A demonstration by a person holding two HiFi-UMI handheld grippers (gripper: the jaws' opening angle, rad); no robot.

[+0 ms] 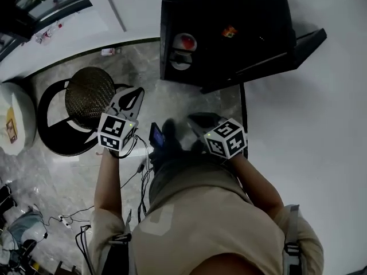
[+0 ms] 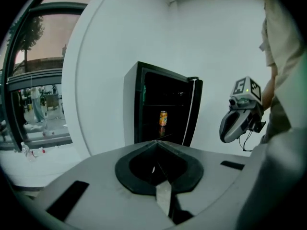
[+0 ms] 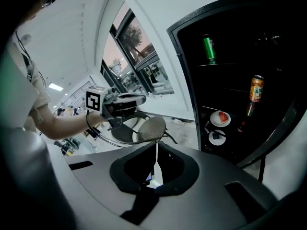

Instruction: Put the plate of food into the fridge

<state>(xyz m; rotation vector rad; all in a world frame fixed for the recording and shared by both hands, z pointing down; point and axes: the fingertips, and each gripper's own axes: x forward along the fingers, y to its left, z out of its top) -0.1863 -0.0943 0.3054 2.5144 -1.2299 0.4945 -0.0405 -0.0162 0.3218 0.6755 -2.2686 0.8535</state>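
The left tongs (image 2: 156, 143) and right tongs (image 3: 156, 145) are hanging clenched on nothing, pointing at the open fridge (image 1: 229, 4) at twelve o'clock. The plate (image 3: 220, 118), round, white and glossy with a red wedge of food, is already sitting on a lower shelf, with a second plate (image 3: 217, 137) at its six o'clock. Placing is looking done. Next, the flat black door (image 1: 287, 55), standing out at two o'clock, is calling for a push shut.

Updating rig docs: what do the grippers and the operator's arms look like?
The left gripper and right gripper have pale grey shells with black lining. Each carries a cube of black-and-white square markers with a green light. Black cables trail from the left one. Short beige sleeves.
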